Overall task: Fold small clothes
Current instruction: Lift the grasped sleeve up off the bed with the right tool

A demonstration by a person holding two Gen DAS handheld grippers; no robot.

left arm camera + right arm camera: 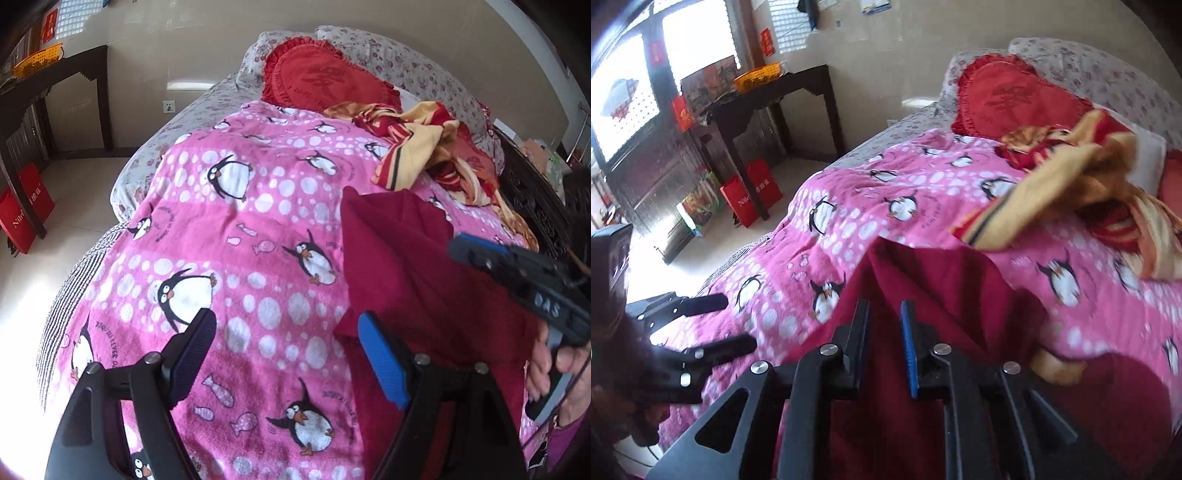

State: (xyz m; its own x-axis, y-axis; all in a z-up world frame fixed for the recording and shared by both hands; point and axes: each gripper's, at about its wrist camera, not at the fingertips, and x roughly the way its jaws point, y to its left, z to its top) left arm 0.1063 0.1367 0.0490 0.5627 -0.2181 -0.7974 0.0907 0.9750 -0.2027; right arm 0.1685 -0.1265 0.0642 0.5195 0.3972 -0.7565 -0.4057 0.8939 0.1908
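A dark red garment [413, 273] lies on the pink penguin blanket [236, 236], partly lifted into a peak. In the right wrist view the garment [945, 280] fills the space under and ahead of my right gripper [886, 314], whose jaws stand narrowly apart with red cloth between them; whether they pinch it is unclear. My left gripper [288, 332] is open and empty over the blanket, just left of the garment's edge. It also shows in the right wrist view [735, 321], open. The right gripper [517, 273] appears in the left wrist view above the garment.
A crumpled yellow-and-red cloth [424, 147] and a red heart cushion [325, 74] lie at the bed's head. A dark wooden table [768, 99] with an orange basket [759, 75] stands by the wall. Red bags [746, 195] sit on the floor.
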